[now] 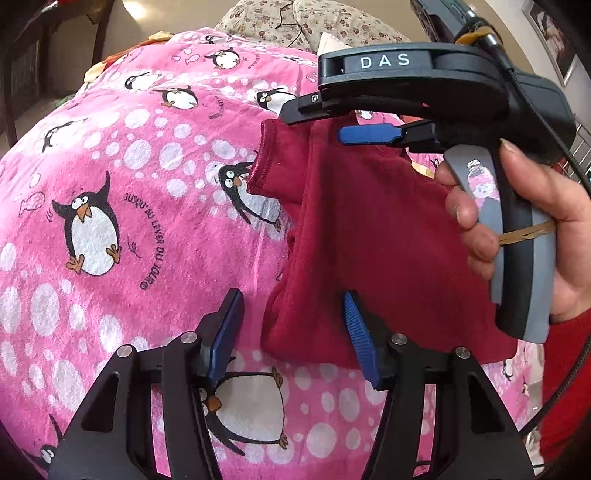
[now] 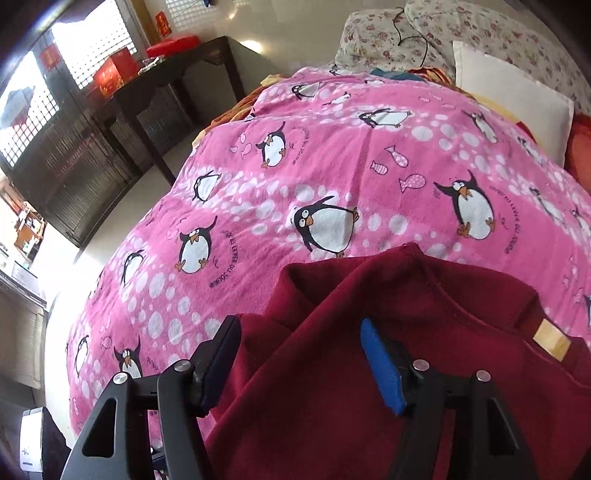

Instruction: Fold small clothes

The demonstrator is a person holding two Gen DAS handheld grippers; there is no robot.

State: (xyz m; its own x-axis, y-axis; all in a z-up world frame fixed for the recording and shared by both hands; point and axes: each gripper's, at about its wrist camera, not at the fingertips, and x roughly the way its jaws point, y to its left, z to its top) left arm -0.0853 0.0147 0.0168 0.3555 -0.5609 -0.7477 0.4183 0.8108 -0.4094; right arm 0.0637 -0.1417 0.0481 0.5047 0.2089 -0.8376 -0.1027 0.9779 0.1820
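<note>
pink fleece blanket (image 1: 122, 206) with penguins, white dots and fish covers the bed, a bit rumpled. floral sheet (image 2: 491, 29) and floral pillow (image 2: 373, 40) at the far end with a thin black cord lying on them, white pillow (image 2: 513, 96) at the right edge of the blanket, something orange and red beyond it. room: pale glossy floor, dark wooden table (image 2: 177, 85) with red boxes (image 2: 112, 74) on top, dark lattice doors and bright windows on the left. dark red garment (image 1: 373, 236) lies on the blanket toward the near side, partly folded, thick fleecy cloth with raised folds. in the left wrist view its long axis runs from near to far, a hemmed sleeve or cuff end pointing away and leftward at the far end, near hem straight across. a tan label (image 2: 552, 341) shows at its right edge in the right wrist view. left gripper (image 1: 293, 325) spread apart, the garment's near left edge between the pads, right pad over the cloth, left pad over bare blanket, no pinch. right gripper (image 2: 301, 349) spread wide above the garment, a cloth ridge running up between the fingers, pads clear of it. a hand (image 1: 524, 229) holds the right gripper's handle, red sleeve (image 1: 565, 384) at the wrist.
</note>
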